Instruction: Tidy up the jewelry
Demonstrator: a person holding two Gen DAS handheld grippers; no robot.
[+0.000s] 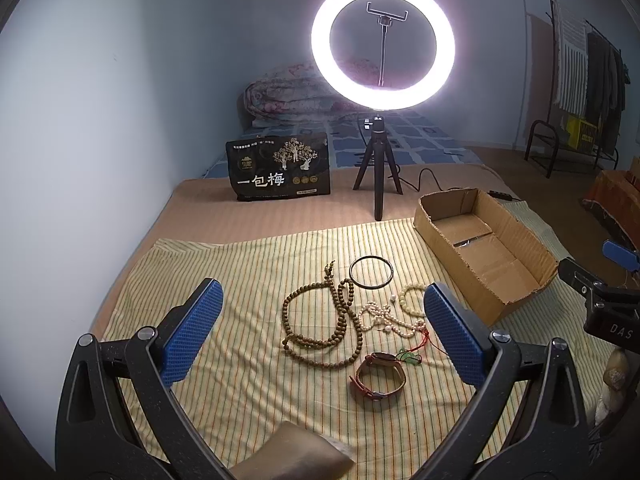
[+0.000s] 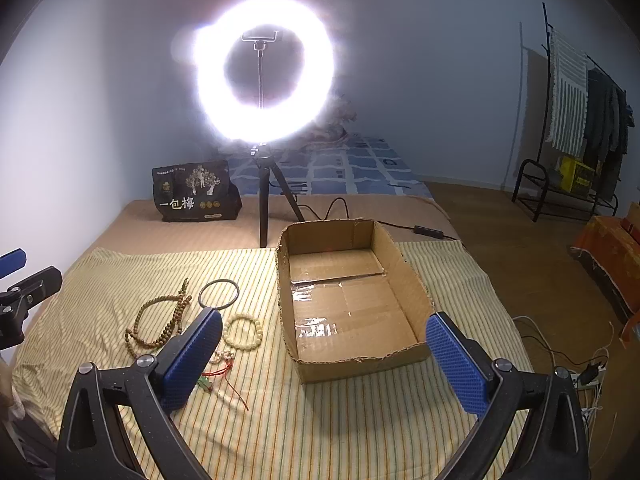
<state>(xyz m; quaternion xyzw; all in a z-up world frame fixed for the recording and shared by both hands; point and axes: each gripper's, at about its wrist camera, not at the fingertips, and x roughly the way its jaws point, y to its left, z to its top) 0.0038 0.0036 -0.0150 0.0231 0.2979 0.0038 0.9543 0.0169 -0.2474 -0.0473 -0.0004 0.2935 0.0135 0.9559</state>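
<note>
- My left gripper (image 1: 322, 344) was spread wide over the striped cloth (image 1: 224, 272), holding nothing.
- All the jewelry sat loose between its pads: brown bead strand (image 1: 320, 320) at about 11 o'clock, black bangle (image 1: 371, 272) at 12, pale pearl-ish beads (image 1: 394, 318) at 1, watch (image 1: 378, 376) down at 5.
- My right gripper (image 2: 324, 364) hung just as wide and empty, pale bracelet (image 2: 243, 333) by its left pad.
- Cardboard box (image 2: 404, 264) at 12 o'clock from there looked totally bare, so I reckoned nothing was sorted yet and every piece was left to move.
</note>
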